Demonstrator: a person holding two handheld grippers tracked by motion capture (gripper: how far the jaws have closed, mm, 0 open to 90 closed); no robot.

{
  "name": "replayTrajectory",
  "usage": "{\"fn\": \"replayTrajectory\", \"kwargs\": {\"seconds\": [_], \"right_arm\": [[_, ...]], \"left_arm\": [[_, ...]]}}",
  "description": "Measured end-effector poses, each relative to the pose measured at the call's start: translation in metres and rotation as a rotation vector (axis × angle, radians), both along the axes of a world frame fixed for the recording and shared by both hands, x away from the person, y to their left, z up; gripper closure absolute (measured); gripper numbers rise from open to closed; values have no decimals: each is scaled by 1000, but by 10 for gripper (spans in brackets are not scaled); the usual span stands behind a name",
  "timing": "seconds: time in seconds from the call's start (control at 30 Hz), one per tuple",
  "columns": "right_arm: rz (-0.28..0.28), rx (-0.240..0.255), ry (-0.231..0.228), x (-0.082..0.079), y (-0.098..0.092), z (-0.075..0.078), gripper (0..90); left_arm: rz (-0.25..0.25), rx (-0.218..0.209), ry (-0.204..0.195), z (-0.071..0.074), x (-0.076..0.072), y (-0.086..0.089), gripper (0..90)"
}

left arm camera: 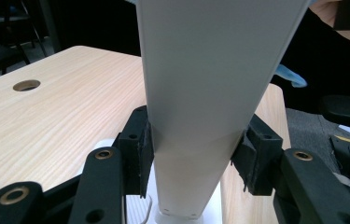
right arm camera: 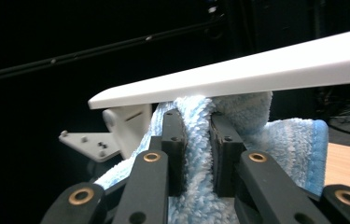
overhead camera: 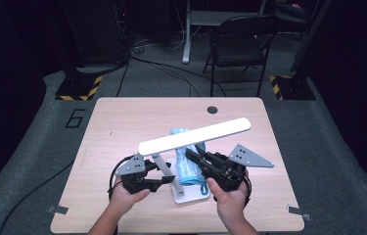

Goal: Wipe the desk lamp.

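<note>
We see the blue cloth pinched in the right gripper, jaws closed tight on a fold of the terry, which bunches up between the pads and touches the underside of the white lamp head. In the high view the cloth lies rolled lengthwise on the bench, under the lamp head and right beside the lamp base, with a loop of its edge trailing over the base near the right hand.

The lamp is a long flat white bar, tilted, its high end pointing to the far right of the bench, its low end toward the left gripper. A slim arm runs from the low end down to the flat white base near the front edge of the bench.

In the left gripper view the left gripper clamps the lamp: both pads press on the two edges of a flat white part just above where it narrows to its joint. We can't say for sure whether that part is the head or the arm. Jaws partly open in width, but gripping. The left hand holds that gripper low, near the bench front.

Both grey plates sit on top of the grippers. Round cable hole at the far side of the bench, well apart from everything. A black folding chair stands on the floor behind the bench
</note>
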State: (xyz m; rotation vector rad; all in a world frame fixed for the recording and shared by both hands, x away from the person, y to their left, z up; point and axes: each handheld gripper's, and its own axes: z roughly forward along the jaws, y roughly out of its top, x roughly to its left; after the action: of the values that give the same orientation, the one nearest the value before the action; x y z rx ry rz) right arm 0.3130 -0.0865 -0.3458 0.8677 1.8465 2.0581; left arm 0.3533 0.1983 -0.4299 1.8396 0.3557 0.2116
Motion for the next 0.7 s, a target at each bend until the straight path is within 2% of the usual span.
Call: {"fn": "replayTrajectory", "kwargs": {"seconds": [0.2, 0.43, 0.7], "right_arm": [[-52, 33, 19, 3, -22, 0, 785], [-104, 33, 32, 7, -49, 4, 783], [-196, 62, 53, 13, -87, 7, 783]], "left_arm": [[5, -4, 6, 0, 0, 1, 526], [9, 5, 12, 1, 0, 1, 527], [11, 3, 12, 1, 0, 1, 527]]}}
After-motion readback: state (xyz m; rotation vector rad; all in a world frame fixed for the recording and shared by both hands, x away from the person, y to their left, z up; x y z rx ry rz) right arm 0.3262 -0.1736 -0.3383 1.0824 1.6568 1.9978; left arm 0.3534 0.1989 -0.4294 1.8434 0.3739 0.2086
